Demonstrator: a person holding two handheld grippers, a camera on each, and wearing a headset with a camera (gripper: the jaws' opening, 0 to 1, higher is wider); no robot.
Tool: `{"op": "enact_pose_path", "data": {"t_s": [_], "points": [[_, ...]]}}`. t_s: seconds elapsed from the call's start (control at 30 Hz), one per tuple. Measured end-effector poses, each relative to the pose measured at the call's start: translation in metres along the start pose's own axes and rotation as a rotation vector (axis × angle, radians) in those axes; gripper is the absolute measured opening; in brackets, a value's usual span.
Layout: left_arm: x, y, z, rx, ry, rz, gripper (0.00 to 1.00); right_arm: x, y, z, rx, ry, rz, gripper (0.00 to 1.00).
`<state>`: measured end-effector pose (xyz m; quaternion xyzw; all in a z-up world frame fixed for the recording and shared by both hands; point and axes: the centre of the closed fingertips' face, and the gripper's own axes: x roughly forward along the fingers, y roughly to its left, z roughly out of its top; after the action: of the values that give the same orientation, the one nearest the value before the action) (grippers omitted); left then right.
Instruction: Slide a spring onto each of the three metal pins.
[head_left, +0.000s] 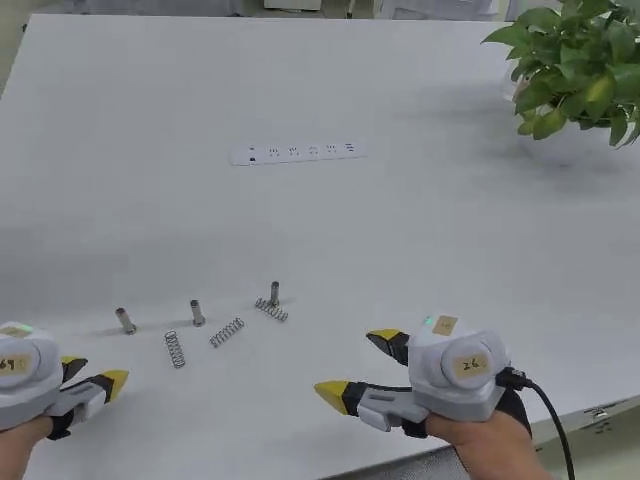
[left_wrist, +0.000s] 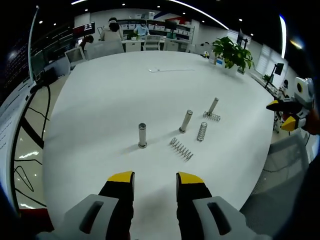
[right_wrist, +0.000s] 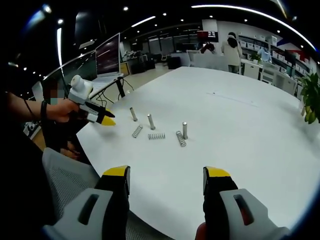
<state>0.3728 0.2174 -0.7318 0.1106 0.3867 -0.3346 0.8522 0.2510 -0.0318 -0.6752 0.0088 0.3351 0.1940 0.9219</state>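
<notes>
Pins upright on table, springs lying loose beside them

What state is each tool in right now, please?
Left tool: open, holding nothing.
Right tool: open, holding nothing.

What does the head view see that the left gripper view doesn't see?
Head view, not the left gripper view: the black cable trailing from the right gripper, and the numbered sticker on its top. Left gripper view, not the head view: people at desks beyond the table, ceiling lights and the floor. Both: three pins, three springs lying near them, the plant, the power strip and the open right gripper.
</notes>
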Motion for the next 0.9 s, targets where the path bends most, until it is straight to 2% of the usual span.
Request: {"op": "enact_pose_path", "data": {"t_s": [0.17, 0.3, 0.47, 0.7, 0.9], "points": [[-0.009, -0.003, -0.003, -0.037, -0.024, 0.003, 0.29, 0.000, 0.001, -0.001, -0.010, 0.009, 0.011, 0.57], [-0.012, -0.005, -0.006, -0.044, -0.030, 0.005, 0.32, -0.001, 0.002, -0.003, -0.017, 0.017, 0.019, 0.58], [-0.013, -0.010, -0.003, -0.060, -0.051, 0.007, 0.33, -0.002, 0.002, -0.007, -0.026, 0.030, 0.028, 0.58], [-0.011, -0.017, 0.002, -0.061, -0.065, -0.002, 0.34, 0.000, 0.000, -0.005, -0.023, 0.024, 0.028, 0.58], [0.001, -0.021, 0.004, -0.073, -0.069, -0.008, 0.33, 0.001, -0.001, -0.005, -0.019, 0.021, 0.033, 0.58]]}}
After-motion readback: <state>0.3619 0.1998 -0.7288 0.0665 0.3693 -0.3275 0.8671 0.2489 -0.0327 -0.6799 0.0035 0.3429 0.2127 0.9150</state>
